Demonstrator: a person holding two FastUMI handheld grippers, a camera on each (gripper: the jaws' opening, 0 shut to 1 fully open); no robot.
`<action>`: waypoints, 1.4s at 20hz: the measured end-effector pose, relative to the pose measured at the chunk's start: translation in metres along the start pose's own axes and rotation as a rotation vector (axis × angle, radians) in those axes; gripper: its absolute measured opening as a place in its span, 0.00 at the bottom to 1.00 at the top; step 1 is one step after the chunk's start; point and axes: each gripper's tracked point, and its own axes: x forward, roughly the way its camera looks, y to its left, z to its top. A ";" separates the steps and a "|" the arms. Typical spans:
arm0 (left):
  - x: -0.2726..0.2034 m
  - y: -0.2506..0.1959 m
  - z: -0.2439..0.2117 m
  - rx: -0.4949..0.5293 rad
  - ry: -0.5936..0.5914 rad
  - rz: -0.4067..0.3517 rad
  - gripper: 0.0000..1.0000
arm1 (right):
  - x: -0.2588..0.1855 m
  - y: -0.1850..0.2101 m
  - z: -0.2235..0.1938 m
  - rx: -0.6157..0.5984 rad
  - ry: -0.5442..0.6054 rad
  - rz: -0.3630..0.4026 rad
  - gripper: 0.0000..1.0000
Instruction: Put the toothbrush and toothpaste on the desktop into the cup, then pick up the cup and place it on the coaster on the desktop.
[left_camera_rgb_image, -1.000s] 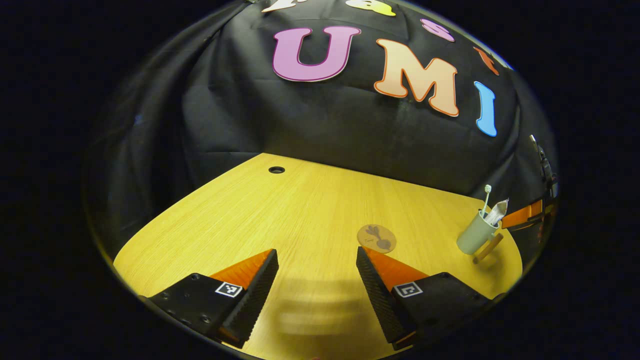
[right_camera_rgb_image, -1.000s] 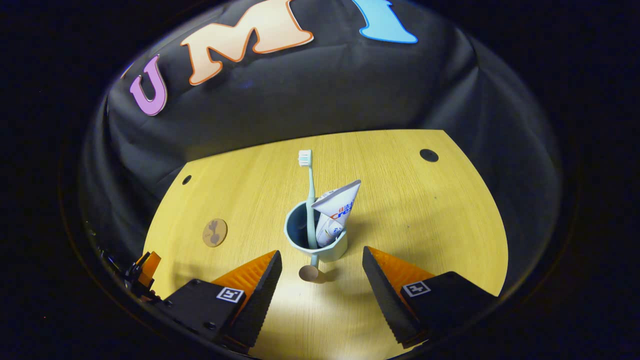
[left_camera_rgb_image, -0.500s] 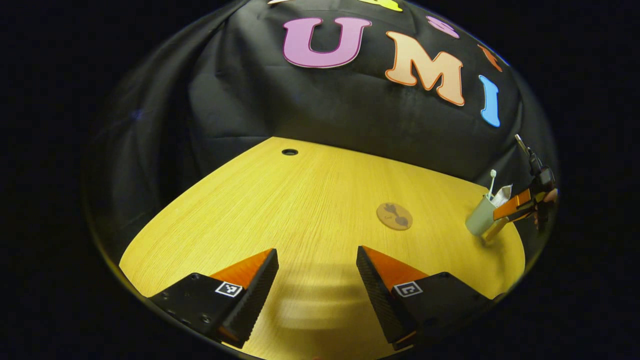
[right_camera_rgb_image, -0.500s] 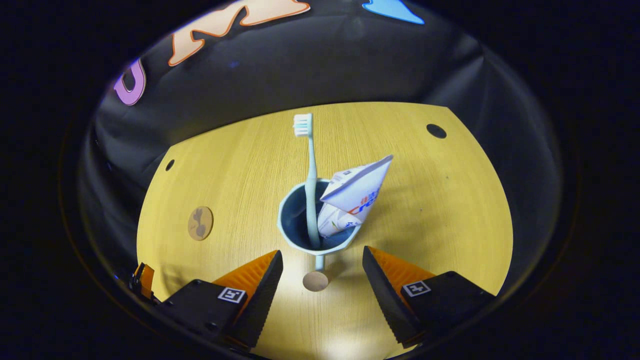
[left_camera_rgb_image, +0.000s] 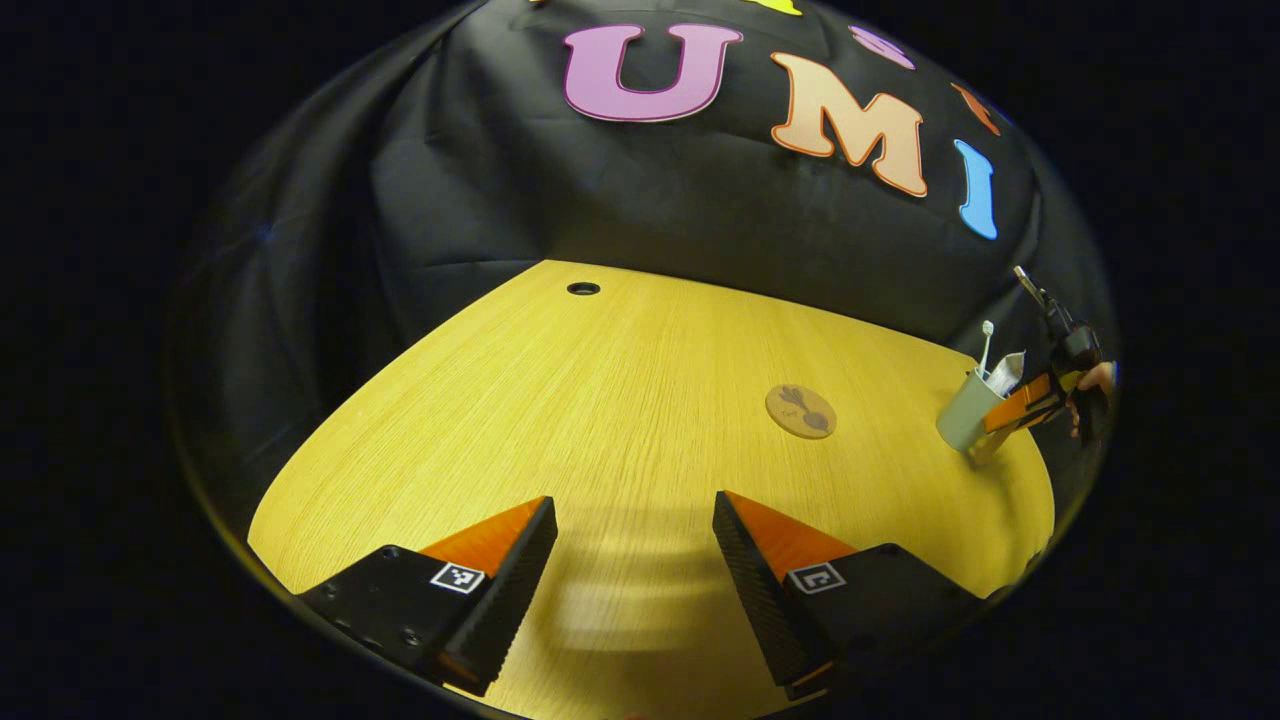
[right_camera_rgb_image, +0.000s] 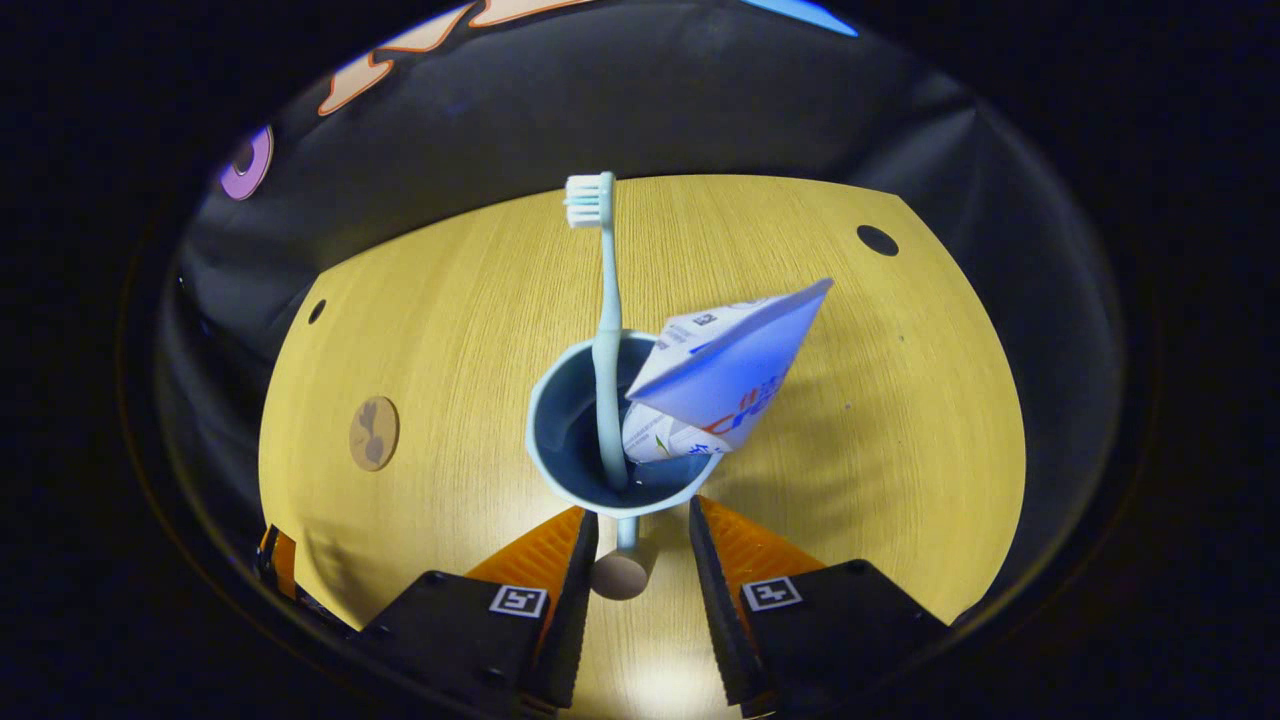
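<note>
A pale green cup (right_camera_rgb_image: 533, 440) stands upright on the wooden desk. In it are a light toothbrush (right_camera_rgb_image: 605, 300), head up, and a white toothpaste tube (right_camera_rgb_image: 725, 365) leaning right. My right gripper (right_camera_rgb_image: 640, 540) sits low at the cup's near side. Its fingers have narrowed on either side of the cup's handle (right_camera_rgb_image: 620, 577), and a gap still shows at the right finger. The round brown coaster (right_camera_rgb_image: 373, 433) lies bare to the left. My left gripper (left_camera_rgb_image: 635, 545) hovers open and empty over the desk, with the coaster (left_camera_rgb_image: 801, 411) ahead to its right and the cup (left_camera_rgb_image: 962, 420) farther right.
The desk has small round holes near its back edge (left_camera_rgb_image: 583, 288) (right_camera_rgb_image: 877, 240). The black cloth wall rises right behind the desk. A hand (left_camera_rgb_image: 1095, 378) holds the right gripper beside the cup. Bare wood lies between the coaster and the cup.
My right gripper has moved forward to the cup, and its fingers have narrowed around the handle. In the left gripper view the coaster and cup have drifted farther off.
</note>
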 end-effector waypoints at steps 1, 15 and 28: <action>0.001 -0.003 -0.001 0.002 0.003 -0.008 0.93 | 0.003 0.001 0.000 -0.003 0.003 -0.006 0.53; 0.004 -0.024 0.002 0.012 0.015 -0.083 0.93 | 0.001 -0.001 -0.002 -0.065 -0.034 -0.048 0.16; -0.011 -0.029 -0.007 -0.006 0.022 -0.084 0.94 | -0.029 0.085 -0.024 -0.162 -0.043 0.120 0.12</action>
